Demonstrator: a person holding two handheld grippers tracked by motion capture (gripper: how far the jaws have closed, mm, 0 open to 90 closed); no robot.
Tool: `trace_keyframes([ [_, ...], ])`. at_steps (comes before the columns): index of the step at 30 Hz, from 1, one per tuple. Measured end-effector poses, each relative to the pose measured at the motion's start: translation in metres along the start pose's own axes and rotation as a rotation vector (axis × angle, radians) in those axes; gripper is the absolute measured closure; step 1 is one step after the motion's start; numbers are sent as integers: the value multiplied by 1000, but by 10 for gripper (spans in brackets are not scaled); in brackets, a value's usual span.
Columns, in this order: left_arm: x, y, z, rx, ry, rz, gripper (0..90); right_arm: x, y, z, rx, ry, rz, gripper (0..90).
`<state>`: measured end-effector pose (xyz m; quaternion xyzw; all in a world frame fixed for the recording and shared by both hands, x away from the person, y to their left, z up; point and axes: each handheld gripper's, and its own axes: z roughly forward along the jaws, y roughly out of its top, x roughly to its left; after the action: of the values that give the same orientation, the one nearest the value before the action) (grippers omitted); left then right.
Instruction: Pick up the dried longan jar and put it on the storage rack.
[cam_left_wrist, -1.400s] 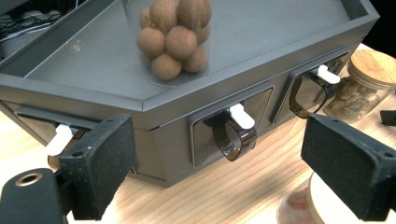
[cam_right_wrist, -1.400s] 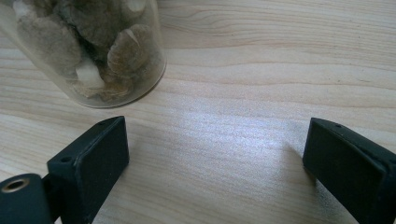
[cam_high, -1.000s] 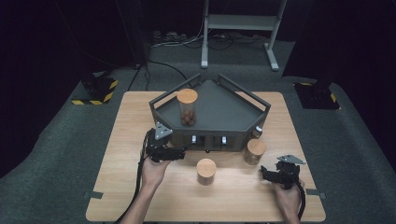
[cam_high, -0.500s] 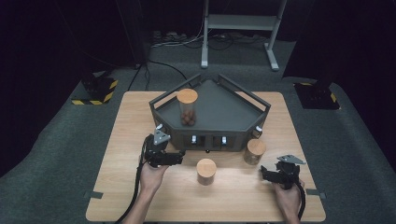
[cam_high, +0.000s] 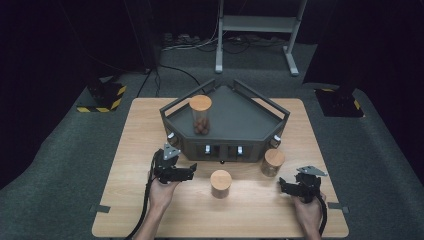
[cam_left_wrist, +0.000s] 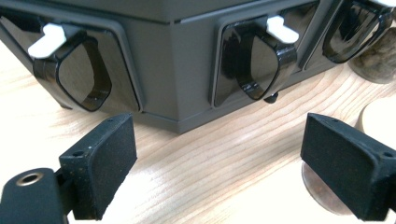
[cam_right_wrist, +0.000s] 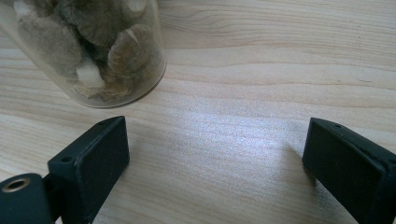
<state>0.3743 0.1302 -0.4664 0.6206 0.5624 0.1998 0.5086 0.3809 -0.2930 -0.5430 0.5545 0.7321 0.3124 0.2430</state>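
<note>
Two wood-lidded jars are set on the wooden table (cam_high: 130, 150) in front of the dark grey tray (cam_high: 235, 117): the middle jar (cam_high: 220, 183) is flanked by the left gripper (cam_high: 192, 171), jaws held apart over bare wood, empty. Near the right jar (cam_high: 273, 162), the right gripper (cam_high: 281, 185) is likewise held apart with nothing clamped

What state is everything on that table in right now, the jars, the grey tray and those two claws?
Left claw: open, nothing between its pads, by the tray's front.
Right claw: open, over bare table.
Jar in tray: upright, lidded, brown pieces inside.
Middle jar: upright on the table, lidded.
Right jar: upright, lidded, beside the tray.
Grey tray: flat on the table.
</note>
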Motion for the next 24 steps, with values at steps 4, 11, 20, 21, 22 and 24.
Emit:
trace_keyframes([
  [4, 3, -5, 0, 4, 3, -1, 102, 0, 0, 0, 0, 0, 0, 65],
  [11, 8, -13, 3, 13, 13, -9, 101, 0, 0, 0, 0, 0, 0, 65],
  [20, 11, -18, 3, 18, 21, -10, 98, 0, 0, 0, 0, 0, 0, 65],
  [21, 12, -19, 3, 16, 20, -13, 98, 0, 0, 0, 0, 0, 0, 65],
  [22, 12, -20, 4, 11, 20, -20, 98, 0, 0, 0, 0, 0, 0, 65],
  [24, 14, -24, 5, 11, 24, -23, 97, 0, 0, 0, 0, 0, 0, 65],
])
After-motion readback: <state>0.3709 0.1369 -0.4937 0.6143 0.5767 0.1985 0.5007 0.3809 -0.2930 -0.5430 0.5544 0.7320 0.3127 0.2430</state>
